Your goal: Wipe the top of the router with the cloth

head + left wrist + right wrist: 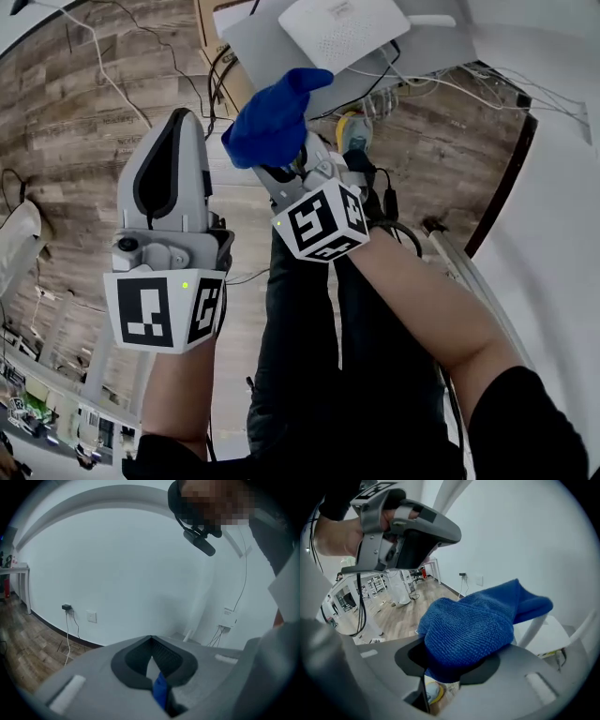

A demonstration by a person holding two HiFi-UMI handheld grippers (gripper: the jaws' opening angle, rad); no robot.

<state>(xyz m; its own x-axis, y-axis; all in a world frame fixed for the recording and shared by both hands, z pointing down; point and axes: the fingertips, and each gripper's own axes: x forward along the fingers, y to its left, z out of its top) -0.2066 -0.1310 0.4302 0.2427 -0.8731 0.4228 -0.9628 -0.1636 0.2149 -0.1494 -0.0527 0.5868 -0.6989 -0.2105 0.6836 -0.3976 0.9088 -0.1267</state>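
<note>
The white router [342, 30] lies flat on a grey shelf [258, 47] at the top of the head view. A bunched blue cloth [272, 117] sits just below and to the left of the router, with my right gripper [283, 164] shut on it. In the right gripper view the cloth [473, 625] bulges out over the jaws of the right gripper [457, 656], and the router [546, 639] shows white behind it. My left gripper [184, 120] points up beside the cloth, to its left. Its jaws meet at the tips in the left gripper view [151, 641], with nothing between them.
Black and white cables [217, 80] hang around the shelf against the white wall [562, 187]. A yellow roll [351, 131] sits below the shelf. Wood floor [75, 141] lies far below, and the person's legs [309, 337] stand under the grippers. A wall socket [91, 616] shows low on the wall.
</note>
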